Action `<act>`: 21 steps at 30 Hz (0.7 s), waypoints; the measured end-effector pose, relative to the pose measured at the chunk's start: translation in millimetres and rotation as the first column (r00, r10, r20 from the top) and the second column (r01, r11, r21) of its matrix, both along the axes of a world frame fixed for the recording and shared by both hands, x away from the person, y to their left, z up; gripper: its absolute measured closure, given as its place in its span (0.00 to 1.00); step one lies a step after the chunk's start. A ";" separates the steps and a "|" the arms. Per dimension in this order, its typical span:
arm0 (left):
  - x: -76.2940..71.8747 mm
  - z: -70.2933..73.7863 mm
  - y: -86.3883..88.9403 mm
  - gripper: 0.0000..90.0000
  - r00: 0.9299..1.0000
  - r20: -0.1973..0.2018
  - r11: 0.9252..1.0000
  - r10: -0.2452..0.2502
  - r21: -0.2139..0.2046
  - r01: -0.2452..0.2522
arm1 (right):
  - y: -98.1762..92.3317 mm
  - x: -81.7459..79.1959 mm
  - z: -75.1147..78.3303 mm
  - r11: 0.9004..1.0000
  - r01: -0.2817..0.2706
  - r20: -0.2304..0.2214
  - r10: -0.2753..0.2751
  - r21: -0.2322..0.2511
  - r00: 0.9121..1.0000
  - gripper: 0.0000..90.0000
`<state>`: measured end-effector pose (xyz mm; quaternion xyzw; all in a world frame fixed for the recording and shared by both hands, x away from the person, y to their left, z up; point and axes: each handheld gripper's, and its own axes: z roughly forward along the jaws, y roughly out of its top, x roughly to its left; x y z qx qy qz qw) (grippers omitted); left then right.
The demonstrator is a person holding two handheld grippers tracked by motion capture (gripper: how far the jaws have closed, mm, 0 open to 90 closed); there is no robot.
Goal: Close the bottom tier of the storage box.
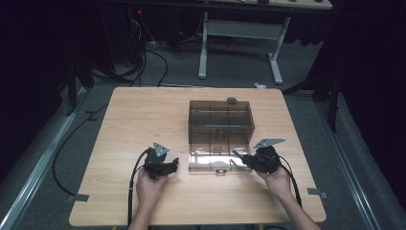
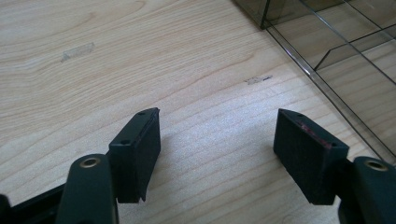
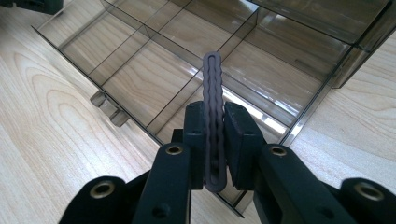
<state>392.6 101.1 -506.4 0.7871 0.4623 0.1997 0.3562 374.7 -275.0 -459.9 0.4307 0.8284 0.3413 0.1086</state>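
Note:
A smoky clear box (image 1: 220, 115) with compartments stands mid-table, and its divided drawer (image 1: 210, 155) is pulled out toward me. My right gripper (image 1: 238, 155) is at the drawer's right front corner, shut on a thin dark grey ridged piece (image 3: 213, 98). The piece stands on edge between the pads, above the drawer's compartments (image 3: 140, 79). My left gripper (image 1: 173, 163) rests left of the drawer, and its jaws (image 2: 219, 121) are open over bare wood with nothing between them. The drawer's edge (image 2: 345, 70) lies to its right.
A small round grey thing (image 1: 231, 100) sits on the box's back top edge. The drawer has a small front tab (image 3: 109, 109). Bits of tape (image 2: 77, 51) mark the tabletop. Cables trail over the floor, and another table's white legs (image 1: 203, 48) stand behind.

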 end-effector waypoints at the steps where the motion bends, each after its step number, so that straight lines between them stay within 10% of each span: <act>1: 0.0 0.0 0.0 0.36 1.000 0.000 1.000 0.000 0.000 0.000 | 0.0 0.0 0.0 1.000 0.000 0.000 0.000 0.000 1.000 0.88; 21: 0.0 0.0 0.0 0.36 1.000 0.000 1.000 0.000 0.000 0.000 | 1.0 5.3 -7.3 1.000 -0.021 -0.035 0.020 -0.024 0.999 0.88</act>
